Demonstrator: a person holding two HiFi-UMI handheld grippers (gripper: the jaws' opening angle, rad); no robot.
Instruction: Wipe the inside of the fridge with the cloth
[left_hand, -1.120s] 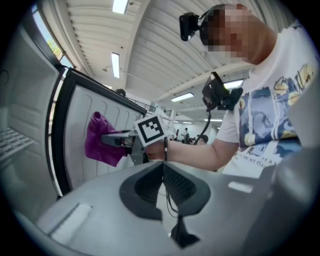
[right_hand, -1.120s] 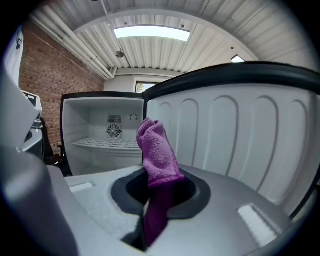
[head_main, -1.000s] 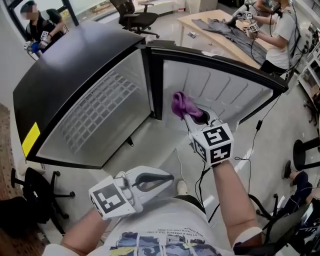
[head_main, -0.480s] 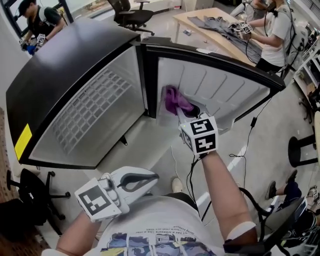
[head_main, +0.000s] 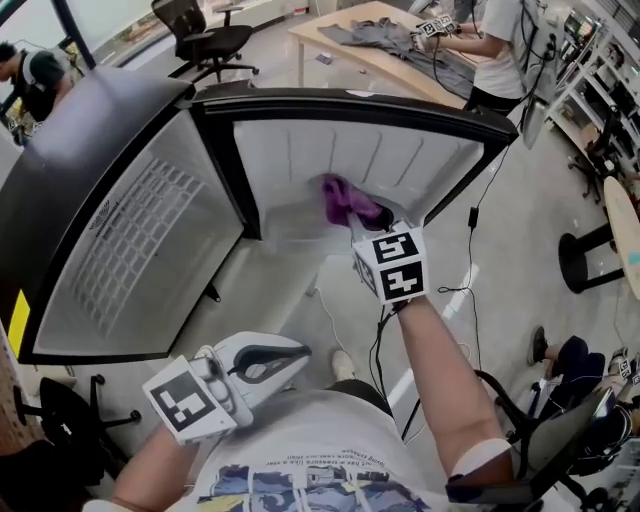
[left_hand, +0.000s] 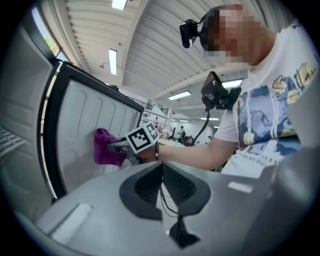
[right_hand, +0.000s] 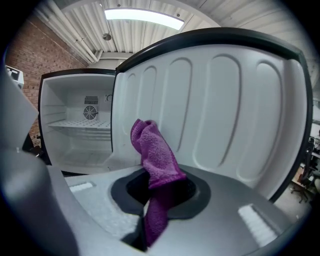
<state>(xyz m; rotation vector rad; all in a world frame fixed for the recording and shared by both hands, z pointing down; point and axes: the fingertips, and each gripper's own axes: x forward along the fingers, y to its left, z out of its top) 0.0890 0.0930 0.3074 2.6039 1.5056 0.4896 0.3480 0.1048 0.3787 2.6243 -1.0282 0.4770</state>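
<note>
White-lined fridge (head_main: 90, 150) open at upper left, one wire shelf (right_hand: 82, 124) inside. Ribbed door liner (head_main: 400, 155) swung out at top centre. Right gripper (head_main: 362, 222) clamped on purple cloth (head_main: 345, 203), bunched end against the liner's lower left. Left gripper (head_main: 285, 357) at lower left, jaws together, empty, well apart from fridge.
</note>
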